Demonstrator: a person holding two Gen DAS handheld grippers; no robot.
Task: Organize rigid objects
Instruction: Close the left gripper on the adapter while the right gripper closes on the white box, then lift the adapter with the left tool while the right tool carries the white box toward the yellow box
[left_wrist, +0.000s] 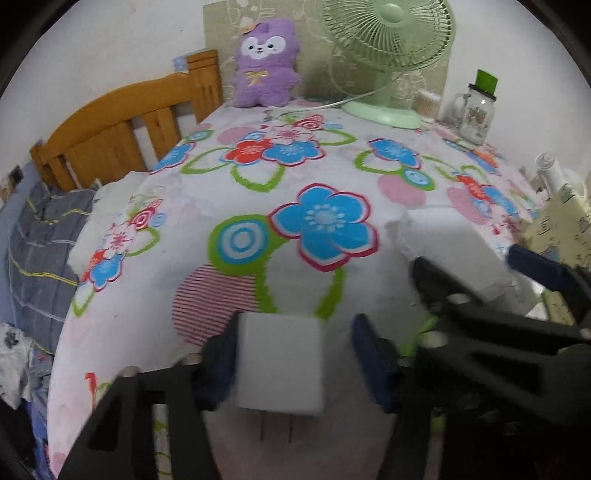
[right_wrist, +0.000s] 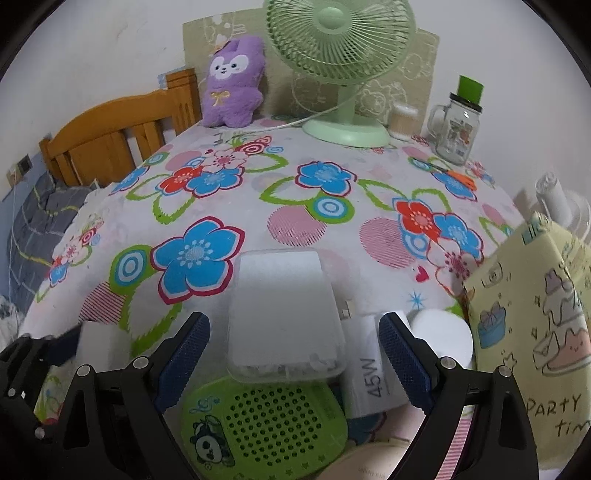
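Observation:
A white cube charger (left_wrist: 280, 365) with metal prongs lies on the flowered tablecloth (left_wrist: 258, 192), between the fingers of my left gripper (left_wrist: 295, 332). The left pad is against its side, and a narrow gap shows at the right pad. The same charger (right_wrist: 101, 343) appears at the lower left of the right wrist view. My right gripper (right_wrist: 293, 321) is open and straddles a clear plastic box (right_wrist: 284, 314), with room on both sides. In the left wrist view, that right gripper (left_wrist: 465, 258) flanks the box (left_wrist: 454, 243).
Near the right gripper lie a green perforated panda case (right_wrist: 266, 424), a white 45W charger (right_wrist: 369, 373) and a white round disc (right_wrist: 443, 339). A yellow party box (right_wrist: 535, 332) stands at the right. A green fan (right_wrist: 340, 55), purple plush (right_wrist: 232, 81) and glass jar mug (right_wrist: 458, 129) line the back. A wooden bed frame (left_wrist: 110, 133) is left.

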